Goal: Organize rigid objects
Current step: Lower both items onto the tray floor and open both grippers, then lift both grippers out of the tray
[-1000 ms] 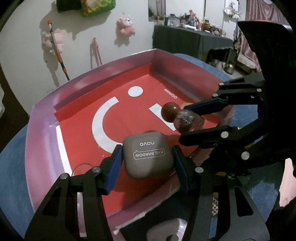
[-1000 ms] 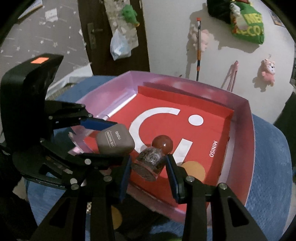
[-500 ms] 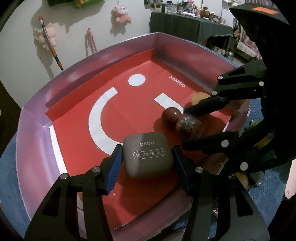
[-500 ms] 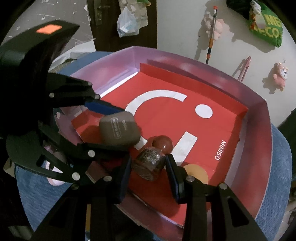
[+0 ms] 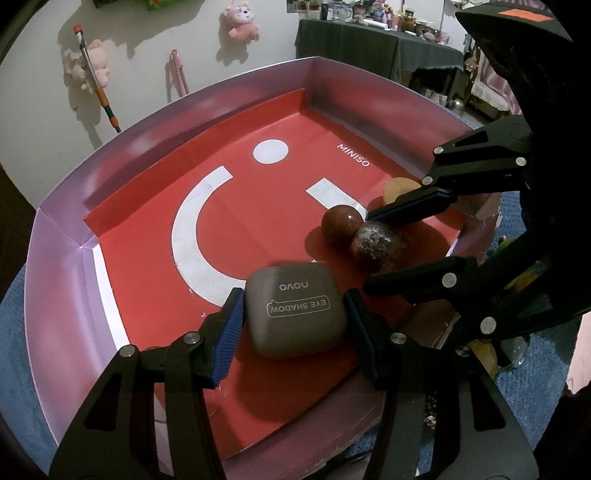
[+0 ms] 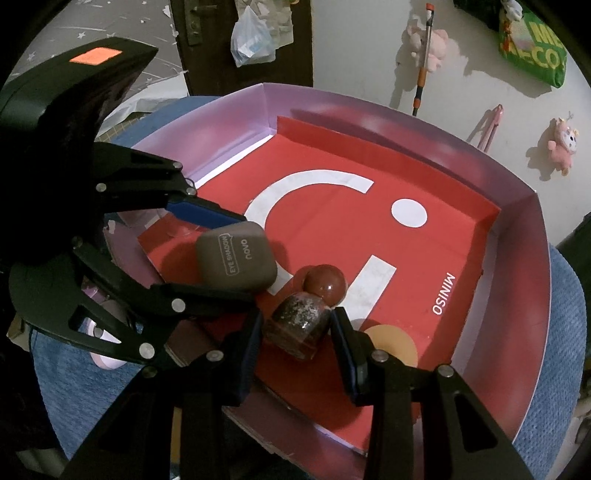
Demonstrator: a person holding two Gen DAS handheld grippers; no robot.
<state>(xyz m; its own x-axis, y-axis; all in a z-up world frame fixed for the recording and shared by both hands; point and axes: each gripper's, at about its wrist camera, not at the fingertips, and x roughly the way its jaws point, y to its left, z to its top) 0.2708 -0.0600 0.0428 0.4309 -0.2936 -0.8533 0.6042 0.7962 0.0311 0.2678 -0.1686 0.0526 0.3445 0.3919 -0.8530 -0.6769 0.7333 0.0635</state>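
Note:
A taupe "novo EYE SHADOW" case (image 5: pixel 295 310) lies on the red floor of a pink-walled MINISO box (image 5: pixel 66 280). My left gripper (image 5: pixel 293 325) straddles the case with small gaps at both pads, open. The case also shows in the right wrist view (image 6: pixel 234 258). A glittery brown bottle with a round maroon cap (image 6: pixel 301 323) lies on the box floor between the pads of my right gripper (image 6: pixel 297 341), which stand slightly apart from it, open. The bottle shows in the left wrist view (image 5: pixel 373 243).
A round tan sponge (image 6: pixel 391 341) lies on the box floor by the right gripper. The box sits on a blue cloth (image 6: pixel 565 332). A pale pink object (image 6: pixel 105 332) lies outside the box under the left gripper. Plush toys hang on the white wall (image 5: pixel 240 22).
Both grippers came down into the box with their objects. The case and bottle now rest on the red floor, and both pairs of pads have eased apart from them.

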